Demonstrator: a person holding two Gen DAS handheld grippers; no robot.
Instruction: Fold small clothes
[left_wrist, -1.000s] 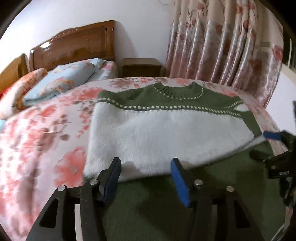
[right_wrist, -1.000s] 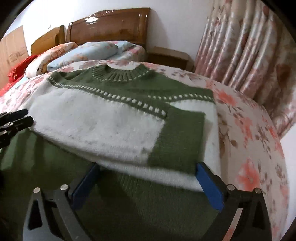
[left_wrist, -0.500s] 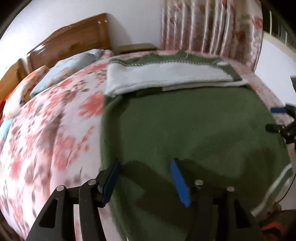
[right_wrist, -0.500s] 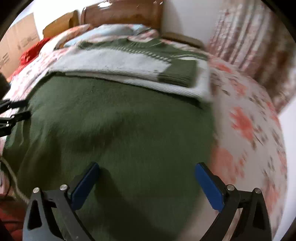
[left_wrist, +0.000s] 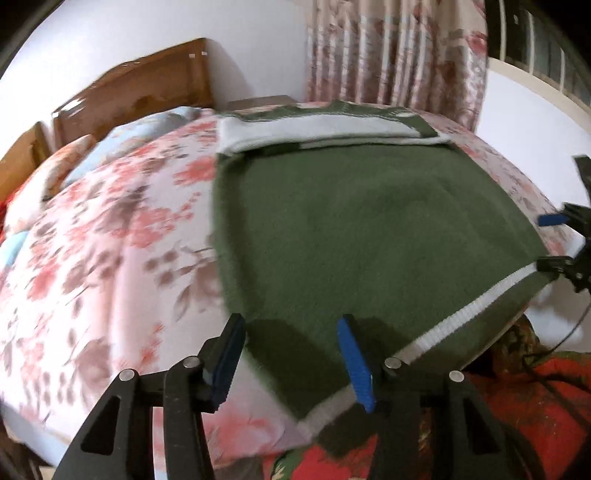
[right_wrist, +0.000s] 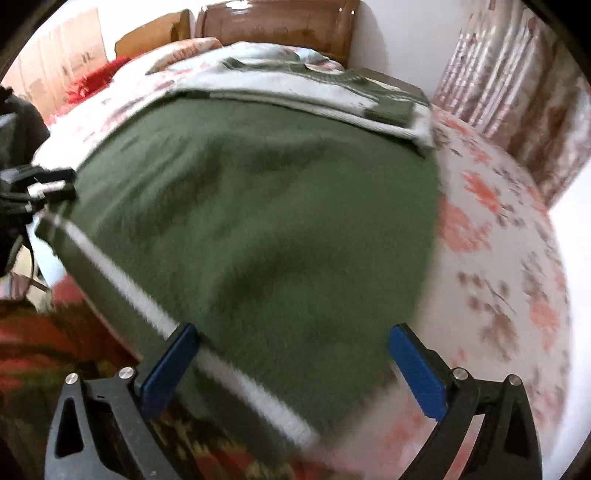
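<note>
Left gripper (left_wrist: 291, 350) fingers parted, gripping nothing, above green sweater (left_wrist: 369, 229) hem at 6 o'clock on bed (left_wrist: 110, 240). Right gripper (right_wrist: 291, 363) fingers wide apart, empty, above hem.

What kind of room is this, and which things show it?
Most likely a bedroom: a bed with a floral bedspread, a wooden headboard, pillows and curtains.

No readable text, label, brand or number is showing anywhere in either view (the motion blur is smearing whatever marks may be standing on the far boxes).
</note>
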